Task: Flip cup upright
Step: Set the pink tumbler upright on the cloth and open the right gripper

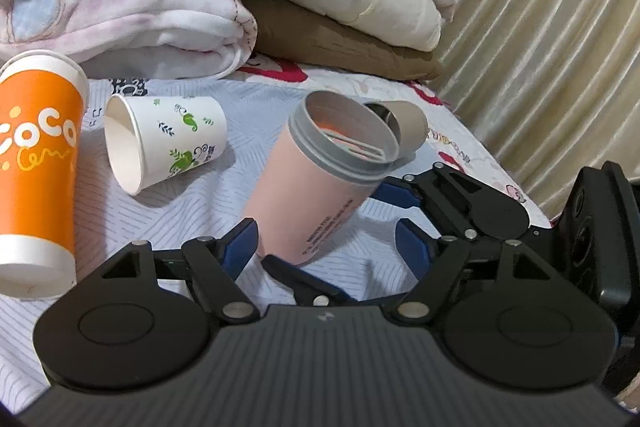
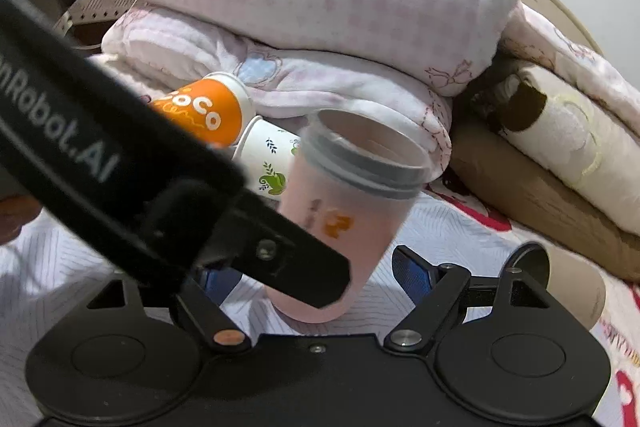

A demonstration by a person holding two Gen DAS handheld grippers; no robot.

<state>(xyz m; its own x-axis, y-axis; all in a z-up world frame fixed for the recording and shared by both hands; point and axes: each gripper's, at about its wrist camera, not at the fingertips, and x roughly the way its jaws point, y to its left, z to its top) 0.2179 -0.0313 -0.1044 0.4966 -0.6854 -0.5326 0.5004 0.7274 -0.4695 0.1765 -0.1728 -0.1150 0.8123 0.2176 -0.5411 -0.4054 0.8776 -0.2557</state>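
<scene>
A pink cup (image 1: 308, 187) with a grey threaded rim stands nearly upright, tilted a little, its open mouth up. It also shows in the right wrist view (image 2: 352, 223). My left gripper (image 1: 328, 247) is open, its blue-padded fingers (image 1: 240, 247) on either side of the cup's base. My right gripper (image 2: 312, 275) is open too, its fingers (image 2: 412, 271) either side of the cup base; it shows from the side in the left wrist view (image 1: 404, 211). The left gripper's body crosses the right wrist view and hides part of the cup.
An orange "CoCo" cup (image 1: 36, 163) stands upside down at left. A white paper cup (image 1: 160, 139) with green print lies on its side. A beige tumbler (image 1: 400, 127) lies behind the pink cup. Folded blankets (image 1: 120, 15) are stacked at the back; a curtain (image 1: 540, 47) hangs right.
</scene>
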